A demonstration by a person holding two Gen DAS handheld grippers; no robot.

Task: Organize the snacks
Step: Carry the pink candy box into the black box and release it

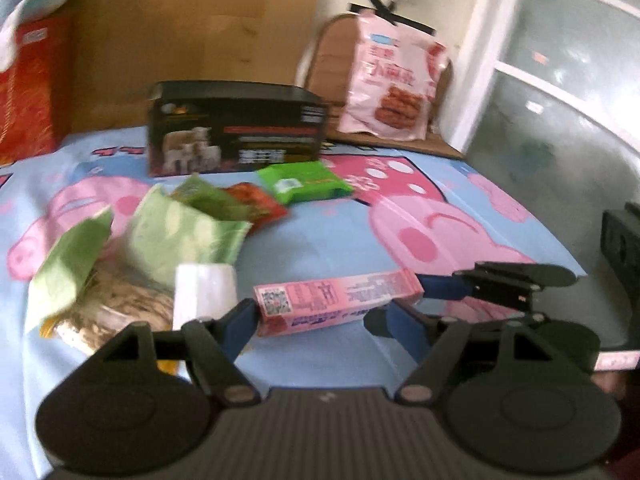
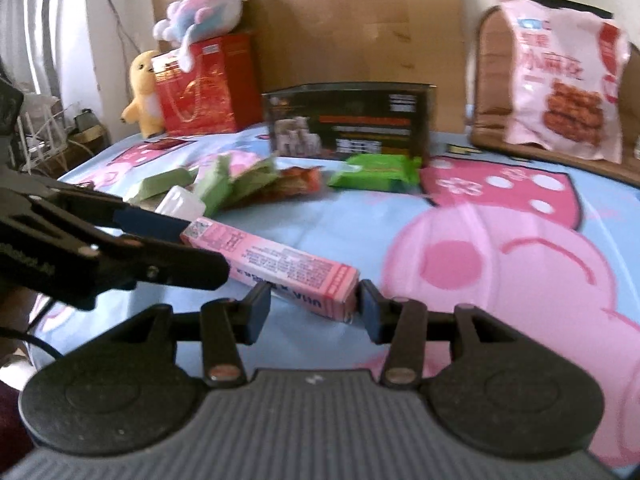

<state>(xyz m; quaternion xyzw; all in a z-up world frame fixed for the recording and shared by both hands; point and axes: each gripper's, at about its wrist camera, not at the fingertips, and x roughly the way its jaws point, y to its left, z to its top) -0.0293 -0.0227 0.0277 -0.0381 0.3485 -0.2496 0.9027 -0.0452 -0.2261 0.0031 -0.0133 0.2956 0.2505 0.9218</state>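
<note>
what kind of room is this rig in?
Probably a home, maybe a bedroom or child's room: a cartoon pig bedsheet covers the surface, plush toys sit on a red box, and a glass door stands beside it.

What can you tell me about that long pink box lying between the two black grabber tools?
The long pink box is a slim carton, apparently printed cardboard, with small print along its sides and a square code near one end. It lies flat on the cartoon-print cloth, closed as far as can be seen. One end lies between the fingers of the left gripper, the other between those of the right gripper. Blur hides whether the pads press it.
</note>
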